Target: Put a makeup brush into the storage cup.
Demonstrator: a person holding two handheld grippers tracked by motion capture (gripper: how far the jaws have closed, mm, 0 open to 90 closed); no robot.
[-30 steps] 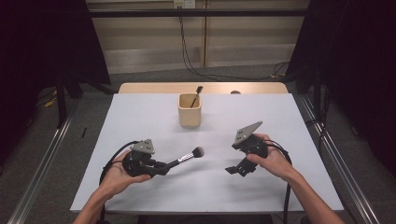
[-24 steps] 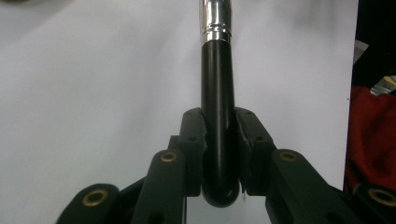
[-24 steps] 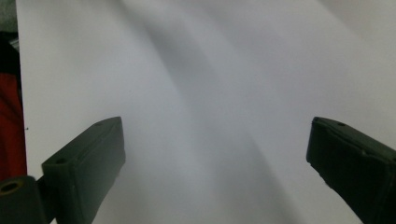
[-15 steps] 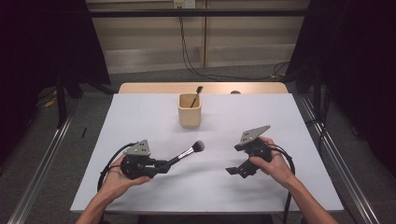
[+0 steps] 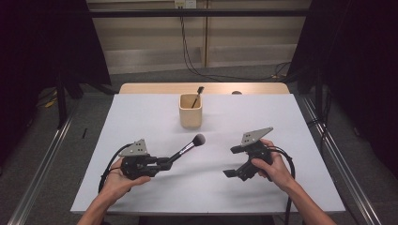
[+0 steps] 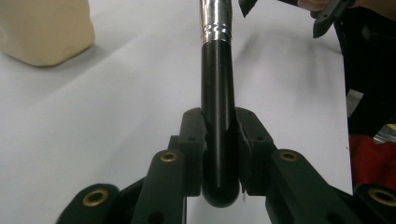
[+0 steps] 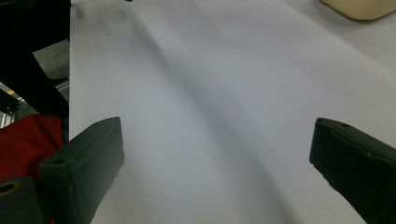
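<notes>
The left gripper point(image 5: 162, 162) clamps a makeup brush point(image 5: 187, 147) by its handle, bristles aimed at two o'clock toward the cup point(image 5: 190, 117) farther off at one o'clock; the right gripper point(image 5: 232, 161) gapes empty.

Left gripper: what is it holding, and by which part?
The left gripper is shut on a makeup brush, clamped at the rounded butt end of its black handle, bristles pointing away.

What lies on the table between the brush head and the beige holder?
Nothing: in the high view, bare white table separates the brush, clamped in the left claw, from the holder.
</notes>
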